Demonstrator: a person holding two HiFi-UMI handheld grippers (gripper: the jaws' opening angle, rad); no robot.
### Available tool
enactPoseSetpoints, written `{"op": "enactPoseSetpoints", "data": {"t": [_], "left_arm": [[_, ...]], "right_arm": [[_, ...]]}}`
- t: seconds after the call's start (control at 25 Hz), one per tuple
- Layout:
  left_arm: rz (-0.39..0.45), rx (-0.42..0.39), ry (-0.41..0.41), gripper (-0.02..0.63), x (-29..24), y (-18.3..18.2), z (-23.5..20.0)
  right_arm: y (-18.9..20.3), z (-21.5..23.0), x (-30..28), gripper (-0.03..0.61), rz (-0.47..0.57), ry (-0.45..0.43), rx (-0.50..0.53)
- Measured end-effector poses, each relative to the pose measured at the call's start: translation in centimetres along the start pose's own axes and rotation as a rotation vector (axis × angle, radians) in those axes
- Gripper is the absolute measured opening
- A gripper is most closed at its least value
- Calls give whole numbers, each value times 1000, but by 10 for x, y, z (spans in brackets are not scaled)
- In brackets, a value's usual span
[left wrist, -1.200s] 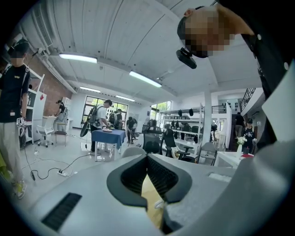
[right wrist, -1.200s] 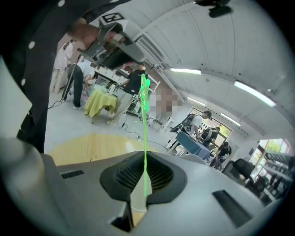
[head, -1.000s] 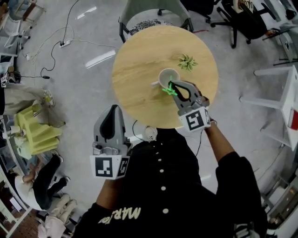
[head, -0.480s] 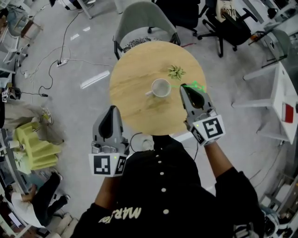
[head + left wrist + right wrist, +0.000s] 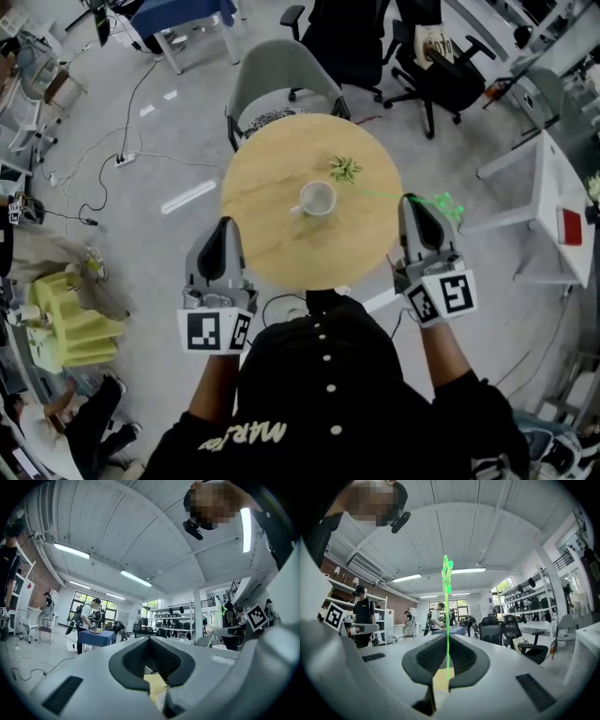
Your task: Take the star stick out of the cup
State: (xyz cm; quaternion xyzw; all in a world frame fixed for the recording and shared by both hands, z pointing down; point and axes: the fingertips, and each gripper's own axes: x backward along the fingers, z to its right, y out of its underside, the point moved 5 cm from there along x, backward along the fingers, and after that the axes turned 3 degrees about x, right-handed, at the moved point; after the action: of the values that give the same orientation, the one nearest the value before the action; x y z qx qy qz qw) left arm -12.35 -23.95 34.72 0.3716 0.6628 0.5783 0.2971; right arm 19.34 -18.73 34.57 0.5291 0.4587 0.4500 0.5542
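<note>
Right claw [image 5: 419,202]: closed on the thin green star stick [image 5: 446,620], stem pinched between the pads, star end uppermost.
Stick location: clear of the white cup [image 5: 317,199], out past the round wooden counter's [image 5: 272,178] right edge.
Left claw [image 5: 225,228]: jaws together, nothing held, by the counter's near-left edge.
Cup: upright mid-counter, small green plant [image 5: 344,169] near it.

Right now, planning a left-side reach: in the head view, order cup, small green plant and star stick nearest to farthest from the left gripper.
From the left gripper:
1. cup, middle of the table.
2. small green plant, just beyond the cup, to its right.
3. star stick, past the table's right edge, held in the right gripper.
</note>
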Motion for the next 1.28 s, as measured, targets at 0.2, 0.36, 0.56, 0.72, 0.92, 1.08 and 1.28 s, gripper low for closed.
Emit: {"op": "enactPoseSetpoints", "data": {"t": [0.2,0.36,0.56,0.72,0.92,1.08,1.28], "left_arm": [[32,-11,-6,3,12,-15,-2],[51,-23,0,3,20,-25,-1],[54,-44,-10,3,34,-35,-5],[60,-54,-9,3,42,-39,-2],[66,-55,5,3,42,-41,3],[70,-54,4,3,44,-40,5],[73,-54,-2,3,47,-36,6]], "right_arm": [[-24,4,34,19,58,48,9],[-34,6,57,18,95,83,17],[-41,8,78,18,99,130,34],[-43,7,89,18,107,143,43],[-41,6,91,18,112,147,45],[-42,5,92,18,114,145,63],[-39,6,94,18,115,142,64]]}}
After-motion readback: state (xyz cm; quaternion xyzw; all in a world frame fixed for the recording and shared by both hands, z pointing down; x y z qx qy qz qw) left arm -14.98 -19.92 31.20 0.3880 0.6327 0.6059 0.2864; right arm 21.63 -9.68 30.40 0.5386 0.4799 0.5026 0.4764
